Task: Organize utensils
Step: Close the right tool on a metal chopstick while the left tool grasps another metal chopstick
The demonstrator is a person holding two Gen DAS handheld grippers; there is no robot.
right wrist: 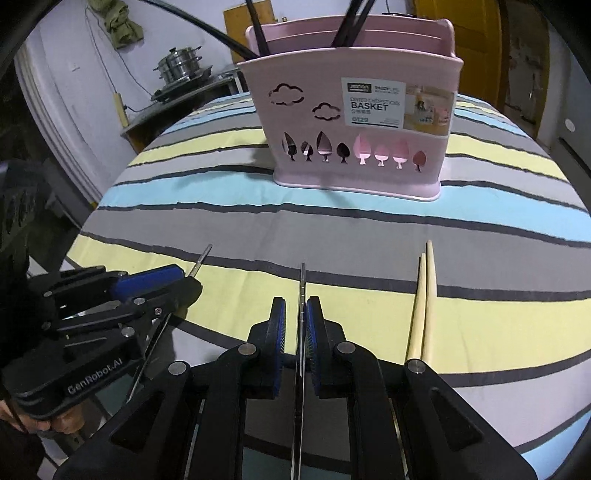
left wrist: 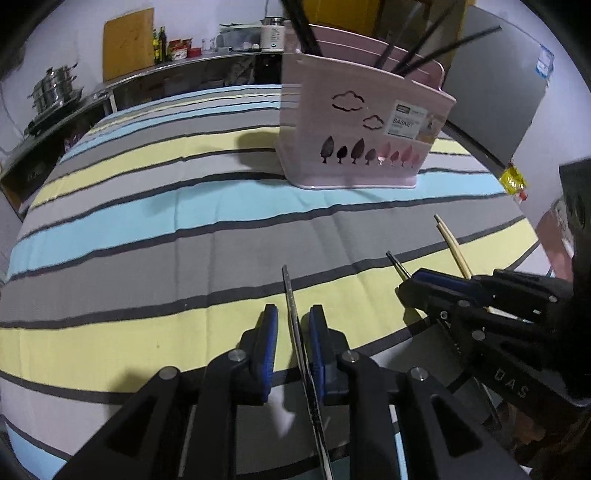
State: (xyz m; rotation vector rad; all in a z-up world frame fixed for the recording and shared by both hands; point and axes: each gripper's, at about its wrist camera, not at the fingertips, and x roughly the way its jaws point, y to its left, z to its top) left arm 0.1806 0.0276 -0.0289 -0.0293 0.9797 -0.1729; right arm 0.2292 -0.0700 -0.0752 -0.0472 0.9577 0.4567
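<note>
The pink basket (right wrist: 356, 122) stands on the striped tablecloth (right wrist: 221, 206) at twelve o'clock from the right gripper (right wrist: 295, 325). Several dark, thin utensil handles (right wrist: 258, 33) stick up out of its divided compartments. Its front wall has cloud and tree cut-outs and a label reading "BASKET".

The right gripper is closed on a thin metal utensil (right wrist: 302, 291) held edge-on, its tip pointing to twelve o'clock. At its three o'clock a pair of pale wooden chopsticks (right wrist: 424, 299) lies on the cloth.

The left gripper (left wrist: 293, 332) has its jaws slightly apart around a second thin metal utensil (left wrist: 291, 306); its right pad touches it.
</note>
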